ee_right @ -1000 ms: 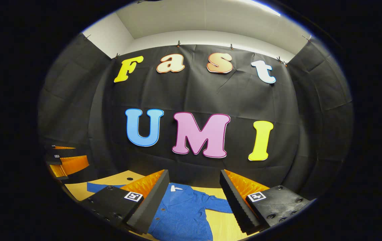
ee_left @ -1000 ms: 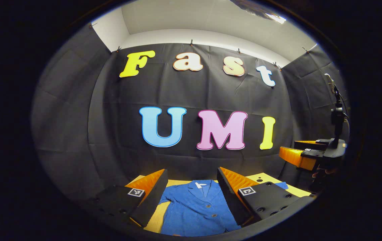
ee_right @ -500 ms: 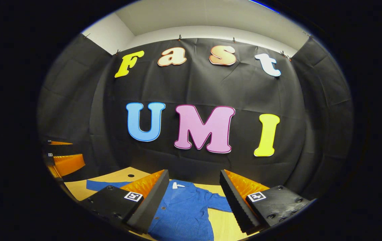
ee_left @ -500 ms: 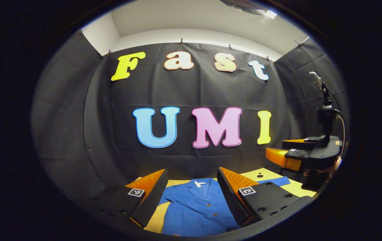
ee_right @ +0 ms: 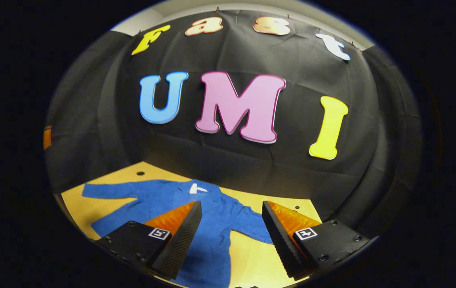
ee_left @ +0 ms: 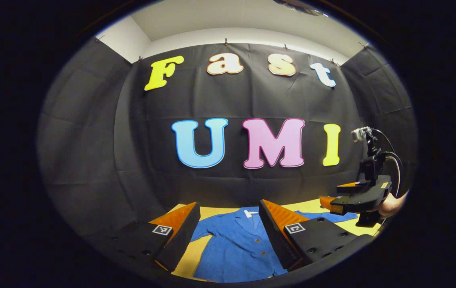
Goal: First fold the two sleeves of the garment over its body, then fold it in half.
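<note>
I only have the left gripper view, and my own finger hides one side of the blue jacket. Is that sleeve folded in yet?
Observer: No. The right gripper view shows that sleeve stretched straight out, flat on the table.
Operator: Is the right gripper holding anything?
Observer: No. The right gripper is open with nothing between its fingers, pointed at the jacket where the other sleeve branches off.
</note>
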